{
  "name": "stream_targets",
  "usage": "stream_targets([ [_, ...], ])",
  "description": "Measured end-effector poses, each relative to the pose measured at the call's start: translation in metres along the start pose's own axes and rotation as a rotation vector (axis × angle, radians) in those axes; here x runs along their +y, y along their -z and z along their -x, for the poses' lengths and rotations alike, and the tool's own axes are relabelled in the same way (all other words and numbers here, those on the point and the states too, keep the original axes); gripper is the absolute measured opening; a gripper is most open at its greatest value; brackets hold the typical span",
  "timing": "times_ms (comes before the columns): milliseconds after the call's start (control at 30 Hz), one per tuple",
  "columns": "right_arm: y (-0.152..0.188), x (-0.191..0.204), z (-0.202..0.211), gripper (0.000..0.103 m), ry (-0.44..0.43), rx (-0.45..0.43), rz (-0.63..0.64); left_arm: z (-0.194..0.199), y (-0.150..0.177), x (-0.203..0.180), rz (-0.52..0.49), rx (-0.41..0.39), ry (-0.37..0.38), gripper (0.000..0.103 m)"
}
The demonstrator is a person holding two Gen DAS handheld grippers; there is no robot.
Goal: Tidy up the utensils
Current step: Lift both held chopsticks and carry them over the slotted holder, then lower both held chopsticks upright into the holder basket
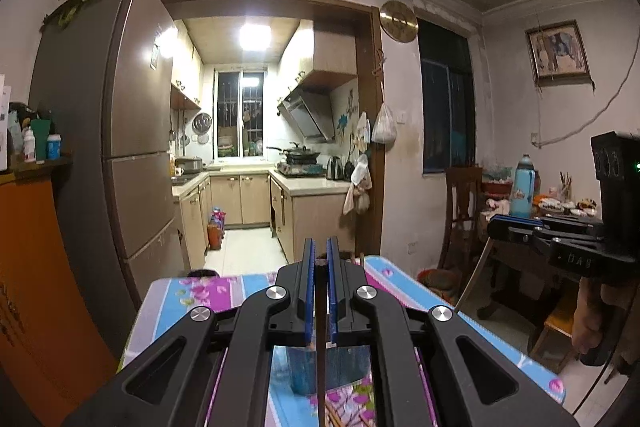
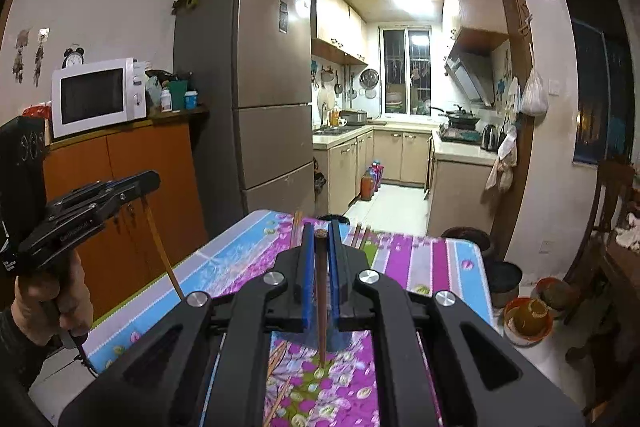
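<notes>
Chopstick (image 2: 321, 291) in right gripper (image 2: 320, 239); lettering unreadable.

The left gripper (image 1: 320, 259) is matt black plastic with polished round metal bolts and ribbed blue rubbery pads (image 1: 308, 283); between them sits a thin dark brown wooden chopstick (image 1: 320, 307), smooth and dull. The right gripper (image 2: 320, 243) has the same matt black plastic and blue pads, pressed on a second dark wooden chopstick (image 2: 321, 291) with a rougher-looking end grain. Below lies a glossy, floral pink-and-blue plastic tablecloth (image 2: 432, 259), which catches the light. Loose light brown wooden chopsticks (image 2: 295, 231) lie on it. Behind stands a tall brown refrigerator (image 2: 260, 87) with a smooth, semi-gloss metallic face.
</notes>
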State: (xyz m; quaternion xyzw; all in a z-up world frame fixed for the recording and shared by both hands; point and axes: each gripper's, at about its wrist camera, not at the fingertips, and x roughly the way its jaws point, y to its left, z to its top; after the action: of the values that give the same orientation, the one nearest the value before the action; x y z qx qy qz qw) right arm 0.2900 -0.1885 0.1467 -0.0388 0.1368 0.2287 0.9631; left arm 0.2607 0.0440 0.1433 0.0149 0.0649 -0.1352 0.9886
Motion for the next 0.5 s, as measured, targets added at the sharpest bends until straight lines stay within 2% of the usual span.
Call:
stream_targets([
  [233, -0.053, -0.009, -0.018, 0.005, 0.027, -0.02, 0.028, -0.02, -0.047, 0.003, -0.003, -0.036, -0.018, 0.007],
  [500, -0.09, -0.018, -0.048, 0.005, 0.028, -0.021, 0.019, -0.055, -0.074, 0.015, 0.025, -0.033, -0.038, 0.007],
])
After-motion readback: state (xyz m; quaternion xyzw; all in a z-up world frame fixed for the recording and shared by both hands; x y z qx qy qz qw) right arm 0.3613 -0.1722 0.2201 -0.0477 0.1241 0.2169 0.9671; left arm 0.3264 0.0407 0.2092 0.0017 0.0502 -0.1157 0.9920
